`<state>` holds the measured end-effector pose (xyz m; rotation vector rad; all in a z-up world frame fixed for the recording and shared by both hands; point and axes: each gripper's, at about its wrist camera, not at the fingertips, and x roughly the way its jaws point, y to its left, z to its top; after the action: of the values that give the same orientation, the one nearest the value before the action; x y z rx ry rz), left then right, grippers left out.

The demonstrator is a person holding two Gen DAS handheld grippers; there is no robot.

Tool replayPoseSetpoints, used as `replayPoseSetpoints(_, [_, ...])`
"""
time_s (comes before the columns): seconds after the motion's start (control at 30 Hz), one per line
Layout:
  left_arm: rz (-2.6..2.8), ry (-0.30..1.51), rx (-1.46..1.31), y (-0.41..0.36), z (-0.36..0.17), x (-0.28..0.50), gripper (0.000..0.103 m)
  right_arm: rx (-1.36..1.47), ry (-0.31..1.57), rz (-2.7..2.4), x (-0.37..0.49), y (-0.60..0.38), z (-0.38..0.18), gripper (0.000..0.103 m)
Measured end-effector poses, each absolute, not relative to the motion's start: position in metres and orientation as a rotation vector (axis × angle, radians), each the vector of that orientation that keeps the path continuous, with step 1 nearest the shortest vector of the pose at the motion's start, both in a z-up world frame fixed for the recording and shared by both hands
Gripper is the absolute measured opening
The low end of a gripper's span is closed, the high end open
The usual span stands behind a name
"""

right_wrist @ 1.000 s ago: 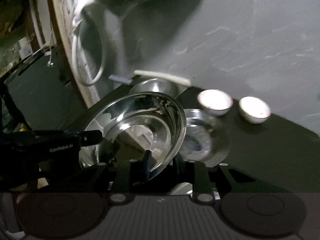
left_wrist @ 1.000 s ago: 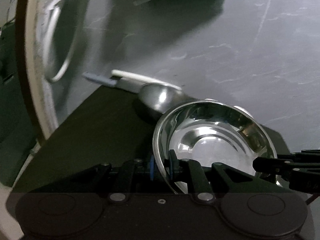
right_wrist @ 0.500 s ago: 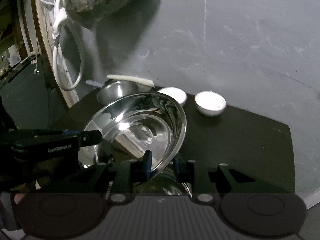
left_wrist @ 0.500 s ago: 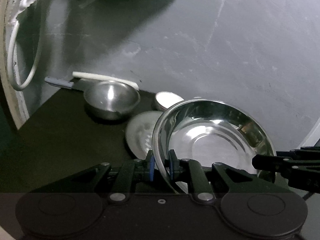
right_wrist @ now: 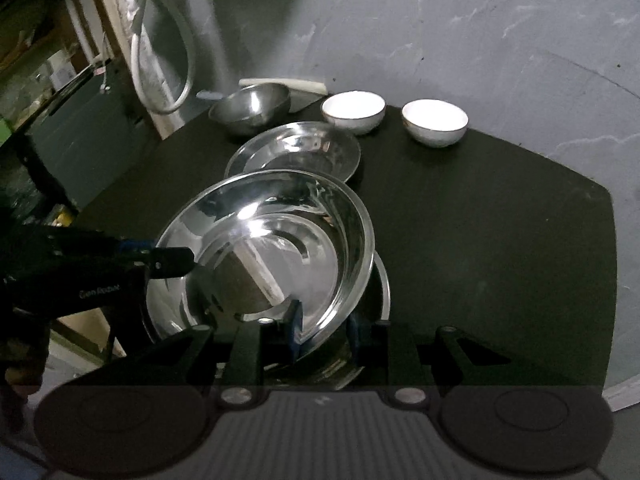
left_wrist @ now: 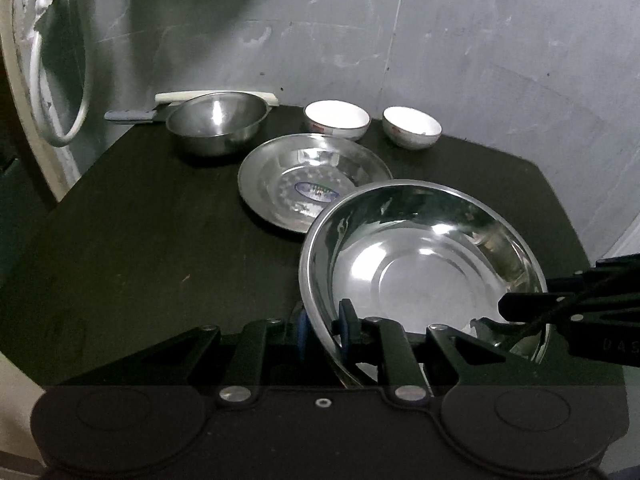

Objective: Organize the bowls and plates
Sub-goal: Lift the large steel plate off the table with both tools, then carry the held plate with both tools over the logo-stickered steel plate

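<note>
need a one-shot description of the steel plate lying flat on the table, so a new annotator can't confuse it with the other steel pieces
Start at the dark table against the grey wall. The steel plate lies flat near its middle, in front of the two white bowls and right of the deep steel bowl. It alone is shallow, has an oval sticker at its centre, and no gripper holds it.

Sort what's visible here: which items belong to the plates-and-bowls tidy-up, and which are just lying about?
Job items:
large steel bowl, gripped at its rim by both grippers
steel plate
small steel bowl
two white bowls

Lying about:
knife and white board behind the small steel bowl
white hose loop on the wall
</note>
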<state>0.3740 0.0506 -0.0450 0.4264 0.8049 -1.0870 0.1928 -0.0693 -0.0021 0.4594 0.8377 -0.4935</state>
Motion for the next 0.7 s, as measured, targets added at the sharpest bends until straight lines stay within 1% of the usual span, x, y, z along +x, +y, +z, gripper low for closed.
replayPoseSetpoints(0.37, [-1.115, 0.824, 0.558, 0.027, -0.055, 0.362, 0.021, 0.518, 0.904, -0.472, 0.189, -0.087, -0.016, 0.031])
replayPoseSetpoints(0.5, [-1.153, 0.820, 0.607, 0.023, -0.055, 0.365, 0.024, 0.536, 0.906, -0.472, 0.190, -0.089, -0.015, 0.032])
replayPoseSetpoints(0.7, [-1.202, 0.830, 0.661, 0.020, -0.055, 0.371, 0.026, 0.558, 0.907, -0.487, 0.192, -0.086, -0.015, 0.035])
